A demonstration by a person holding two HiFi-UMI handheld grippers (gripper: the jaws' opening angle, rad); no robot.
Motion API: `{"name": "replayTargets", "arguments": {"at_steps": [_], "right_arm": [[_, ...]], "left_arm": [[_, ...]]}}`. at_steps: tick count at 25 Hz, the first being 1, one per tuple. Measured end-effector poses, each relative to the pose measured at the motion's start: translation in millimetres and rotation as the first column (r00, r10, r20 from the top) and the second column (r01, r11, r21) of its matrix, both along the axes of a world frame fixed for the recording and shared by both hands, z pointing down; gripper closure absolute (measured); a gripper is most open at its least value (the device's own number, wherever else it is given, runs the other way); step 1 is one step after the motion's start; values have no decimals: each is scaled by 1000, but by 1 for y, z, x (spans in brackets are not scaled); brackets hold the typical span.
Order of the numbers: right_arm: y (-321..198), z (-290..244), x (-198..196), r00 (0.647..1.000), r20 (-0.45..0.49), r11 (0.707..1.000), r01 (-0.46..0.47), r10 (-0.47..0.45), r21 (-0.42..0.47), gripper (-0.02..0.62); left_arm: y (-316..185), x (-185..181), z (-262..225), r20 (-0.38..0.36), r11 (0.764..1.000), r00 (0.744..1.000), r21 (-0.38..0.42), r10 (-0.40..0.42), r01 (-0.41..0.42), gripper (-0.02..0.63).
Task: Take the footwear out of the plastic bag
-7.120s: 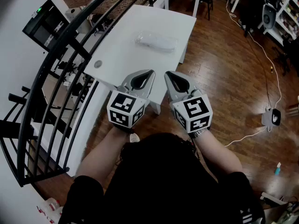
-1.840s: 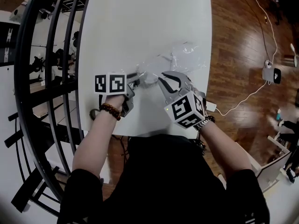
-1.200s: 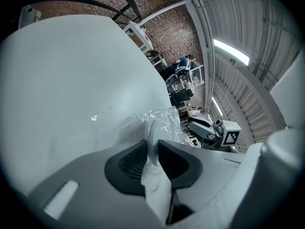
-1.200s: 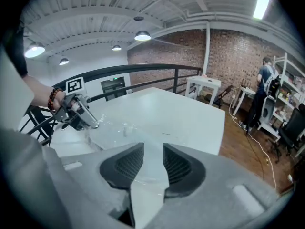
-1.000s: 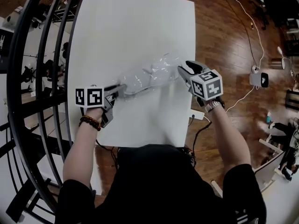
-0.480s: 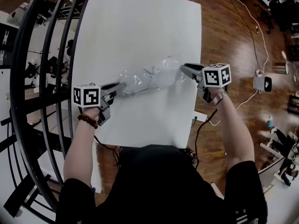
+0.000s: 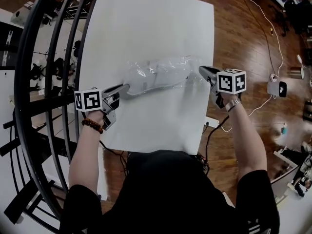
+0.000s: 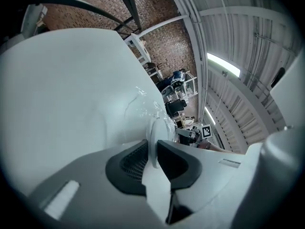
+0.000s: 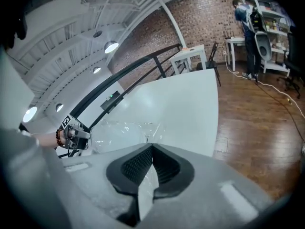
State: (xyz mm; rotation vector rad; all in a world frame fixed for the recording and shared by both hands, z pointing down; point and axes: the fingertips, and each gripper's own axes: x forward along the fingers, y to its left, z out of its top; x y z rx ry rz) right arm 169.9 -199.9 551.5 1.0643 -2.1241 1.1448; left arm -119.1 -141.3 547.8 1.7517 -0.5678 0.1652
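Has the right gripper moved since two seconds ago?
Yes. The right gripper went rightward, from mid-table to the right edge of the table.

Wooden floor [image 7: 243, 38] is seen right of the right gripper [image 7: 202, 70], black railing [image 7: 18, 96] left of the left gripper [image 7: 126, 87], white table [image 7: 146, 28] beneath both.

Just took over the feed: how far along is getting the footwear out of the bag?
Done: the left gripper clamps the white footwear at one end of the plastic bag; the right gripper is shut on the film at the other end. In hand: the bag lies stretched between them on the table. To do: the footwear sits mostly inside, so pulling it free remains.
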Motion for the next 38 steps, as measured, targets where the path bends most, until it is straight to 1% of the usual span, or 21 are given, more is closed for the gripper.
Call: {"name": "replayTargets", "arguments": {"at_steps": [5, 8, 16, 20, 24, 28, 32, 38], "right_arm": [[-4, -3, 13, 997, -45, 998, -54, 56, 34, 603], [-3, -1, 21, 993, -62, 995, -101, 102, 26, 603], [-4, -2, 41, 975, -111, 981, -190, 194, 43, 603], [-4, -2, 50, 961, -128, 969, -242, 247, 54, 603], [-2, -1, 61, 945, -140, 955, -289, 295, 61, 603], [5, -4, 72, 928, -149, 939, -334, 342, 76, 603], [10, -5, 78, 906, -153, 919, -385, 395, 89, 603], [20, -10, 64, 879, -165, 893, -434, 448, 116, 603]], "left_arm": [[-6, -7, -2, -5, 999, 999, -2, -53, 53, 526], [-11, -15, -2, -6, 996, 996, -2, -92, 92, 528], [-21, -40, -3, -2, 979, 979, -9, -203, 203, 528], [-27, -57, -6, 31, 973, 974, 45, -226, 224, 528], [-23, -70, -1, -5, 946, 946, -20, -323, 323, 528], [-17, -87, -2, -4, 921, 921, -24, -389, 389, 528], [-11, -105, 1, -4, 885, 885, -34, -465, 465, 528], [4, -143, 7, -7, 828, 829, -47, -559, 558, 528]]}}
